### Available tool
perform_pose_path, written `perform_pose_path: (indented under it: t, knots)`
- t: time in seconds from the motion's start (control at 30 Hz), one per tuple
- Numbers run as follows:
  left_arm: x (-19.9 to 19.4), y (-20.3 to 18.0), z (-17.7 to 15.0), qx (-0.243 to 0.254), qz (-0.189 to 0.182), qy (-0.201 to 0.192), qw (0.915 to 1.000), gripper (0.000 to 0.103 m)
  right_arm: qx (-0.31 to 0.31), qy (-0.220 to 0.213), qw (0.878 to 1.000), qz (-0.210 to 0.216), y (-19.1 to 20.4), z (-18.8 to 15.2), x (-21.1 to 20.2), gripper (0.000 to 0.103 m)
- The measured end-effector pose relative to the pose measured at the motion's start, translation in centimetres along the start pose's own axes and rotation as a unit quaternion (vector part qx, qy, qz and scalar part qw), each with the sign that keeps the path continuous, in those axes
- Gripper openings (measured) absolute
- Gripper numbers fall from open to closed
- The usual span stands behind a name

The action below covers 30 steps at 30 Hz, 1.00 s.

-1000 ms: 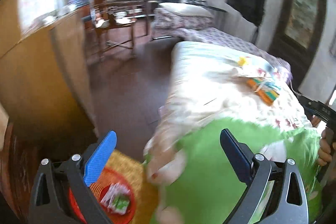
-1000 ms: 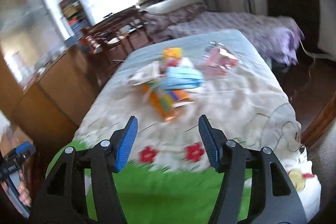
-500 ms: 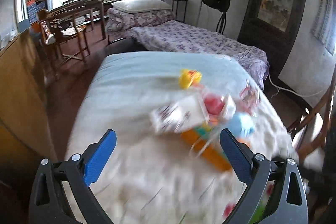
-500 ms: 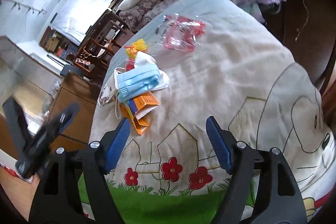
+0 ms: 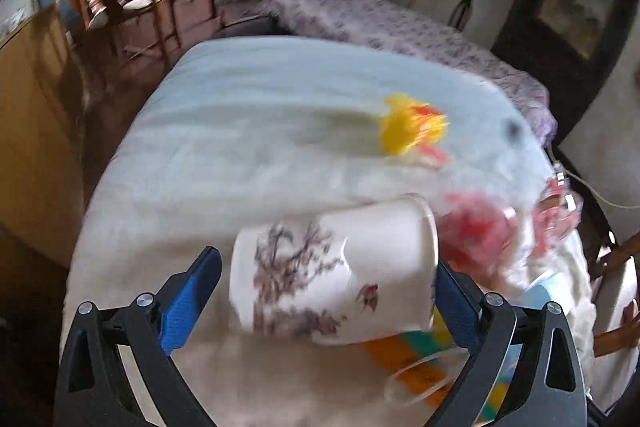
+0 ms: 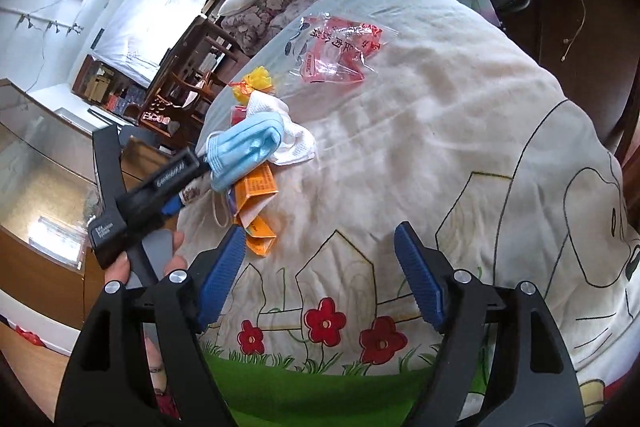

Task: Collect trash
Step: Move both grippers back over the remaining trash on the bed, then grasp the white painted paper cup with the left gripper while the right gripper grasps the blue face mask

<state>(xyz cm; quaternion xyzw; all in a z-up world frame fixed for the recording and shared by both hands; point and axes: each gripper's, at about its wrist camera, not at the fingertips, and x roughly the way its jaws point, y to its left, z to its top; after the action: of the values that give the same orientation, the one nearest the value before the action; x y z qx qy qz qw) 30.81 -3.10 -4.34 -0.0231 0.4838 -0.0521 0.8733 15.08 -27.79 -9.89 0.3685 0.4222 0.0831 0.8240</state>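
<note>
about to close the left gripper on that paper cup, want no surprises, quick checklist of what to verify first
1. Paper cup lies between the left gripper's fingers: ok.
2. Left jaws wide enough for the cup: ok.
3. Pads touching the cup: cannot tell, view blurred.
4. Orange box and face mask clear of the left grip: not ok, box lies under the cup.
5. Right gripper empty, open over the blanket: ok.

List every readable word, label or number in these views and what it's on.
Nothing reads cleanly.
Clear bag: red Chinese characters, turned and creased, unreadable.
Orange box: fine print, too small.
Left tongs: white lettering on the body in the right wrist view, too small.
Paper cup: blurred branch picture, no text seen.
</note>
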Motion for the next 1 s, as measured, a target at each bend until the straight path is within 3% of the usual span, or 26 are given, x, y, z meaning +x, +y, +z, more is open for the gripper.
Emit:
perform_pose_path:
  t: [0.17, 0.37, 0.67, 0.73, 0.87, 1.0]
  knots:
    - [-1.0, 4.8, -1.5, -0.069, 0.014, 0.024, 0.9973, 0.097, 0.005, -0.003, 1.0, 0.004, -0.1, 0.0, -0.3, 0.075]
    - [-3.9, 8.5, -2.8, -0.118, -0.009, -0.005, 0.993, 0.097, 0.004, -0.008, 1.0, 0.007, 0.0, -0.2, -0.6, 0.075]
    - [-4.0, 6.1, -1.6, -0.103, -0.067, -0.026, 0.992, 0.097, 0.003, -0.013, 1.0, 0.009, 0.0, -0.2, -0.8, 0.075]
    - [-3.3, 5.6, -0.9, -0.108, -0.06, -0.029, 0.9919, 0.097, -0.001, -0.014, 1.0, 0.006, 0.1, -0.2, -0.9, 0.075]
    - [-1.3, 4.9, -0.4, -0.103, -0.014, -0.012, 0.9945, 0.097, -0.002, -0.017, 1.0, 0.005, 0.2, -0.3, -1.0, 0.075]
    - [0.5, 4.9, -0.1, -0.086, -0.011, 0.012, 0.9961, 0.097, -0.003, -0.02, 1.0, 0.006, 0.3, -0.3, -1.1, 0.075]
